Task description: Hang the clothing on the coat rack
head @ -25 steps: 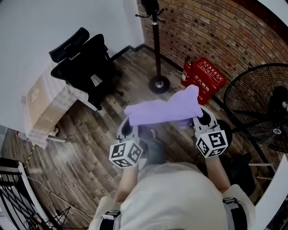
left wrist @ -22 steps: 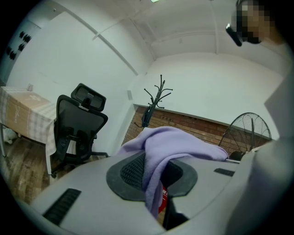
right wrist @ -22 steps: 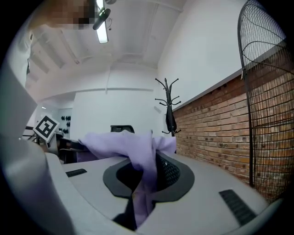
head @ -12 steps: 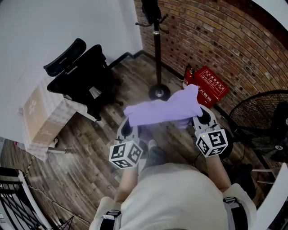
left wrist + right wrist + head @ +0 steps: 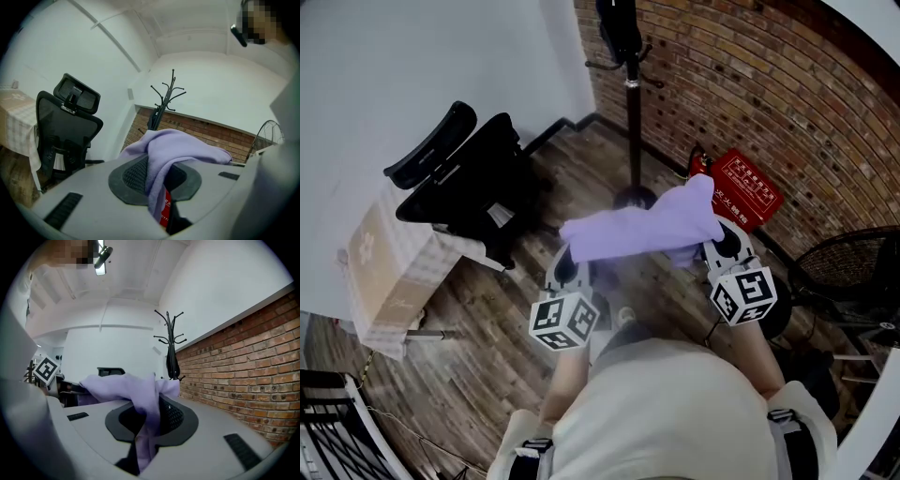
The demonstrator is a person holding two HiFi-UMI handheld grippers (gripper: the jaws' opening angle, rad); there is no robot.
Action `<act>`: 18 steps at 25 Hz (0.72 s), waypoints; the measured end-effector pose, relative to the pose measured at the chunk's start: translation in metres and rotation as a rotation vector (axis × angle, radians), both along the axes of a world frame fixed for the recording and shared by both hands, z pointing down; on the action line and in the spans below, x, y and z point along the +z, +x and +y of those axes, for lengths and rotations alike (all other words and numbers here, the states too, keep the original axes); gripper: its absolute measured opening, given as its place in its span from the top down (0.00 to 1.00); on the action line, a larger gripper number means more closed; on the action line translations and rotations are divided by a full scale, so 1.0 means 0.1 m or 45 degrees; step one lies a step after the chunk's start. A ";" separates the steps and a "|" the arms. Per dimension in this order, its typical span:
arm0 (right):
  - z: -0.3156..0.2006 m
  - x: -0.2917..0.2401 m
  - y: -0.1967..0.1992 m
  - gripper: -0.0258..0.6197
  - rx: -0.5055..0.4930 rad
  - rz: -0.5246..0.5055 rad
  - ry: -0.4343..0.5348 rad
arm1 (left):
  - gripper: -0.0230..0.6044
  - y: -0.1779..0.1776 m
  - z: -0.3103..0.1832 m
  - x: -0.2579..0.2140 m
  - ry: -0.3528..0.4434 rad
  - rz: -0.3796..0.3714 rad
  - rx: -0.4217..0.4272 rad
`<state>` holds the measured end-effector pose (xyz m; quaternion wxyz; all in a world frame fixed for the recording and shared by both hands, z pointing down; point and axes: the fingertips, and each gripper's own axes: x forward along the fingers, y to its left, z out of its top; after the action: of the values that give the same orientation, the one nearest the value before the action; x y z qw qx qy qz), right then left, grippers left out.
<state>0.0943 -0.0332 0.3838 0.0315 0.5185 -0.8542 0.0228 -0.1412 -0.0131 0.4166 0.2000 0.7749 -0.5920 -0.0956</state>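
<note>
Both claws are clamped on the purple garment (image 5: 637, 230): the left claw (image 5: 566, 265) pinches its 9 o'clock end and the right claw (image 5: 724, 246) its 3 o'clock end, with cloth bunched between each pair of pads. It hangs stretched between them in front of the person, as it did a second ago. What has changed is the room around it. The coat rack (image 5: 632, 122) at 12 o'clock now stands nearer the garment in the head view, and its round base, clear before, is now partly covered by the cloth's upper edge. The red box (image 5: 746, 187) at 2 o'clock has come closer to the right claw. The fan (image 5: 853, 272) has slid towards 4 o'clock and is mostly out of the picture. The office chair (image 5: 469, 183) stays at 10 o'clock on the wooden floor (image 5: 487, 328).
</note>
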 end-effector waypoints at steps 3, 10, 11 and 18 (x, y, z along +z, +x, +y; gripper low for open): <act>-0.19 -0.02 -0.08 0.89 0.014 0.003 0.007 | 0.89 -0.08 -0.21 -0.02 0.005 0.005 0.013; -0.57 -0.04 -0.20 0.89 0.047 0.000 0.022 | 0.89 -0.21 -0.65 -0.04 0.022 -0.005 0.053; -0.62 -0.05 -0.22 0.89 0.052 0.000 0.024 | 0.89 -0.22 -0.72 -0.05 0.024 -0.008 0.058; -0.95 -0.07 -0.30 0.89 0.093 0.006 0.055 | 0.89 -0.31 -1.12 -0.04 0.038 -0.020 0.104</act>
<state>0.0641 -0.1279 0.3768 0.0215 0.5499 -0.8349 0.0041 -0.1717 -0.1250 0.4128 0.1876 0.8019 -0.5600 -0.0902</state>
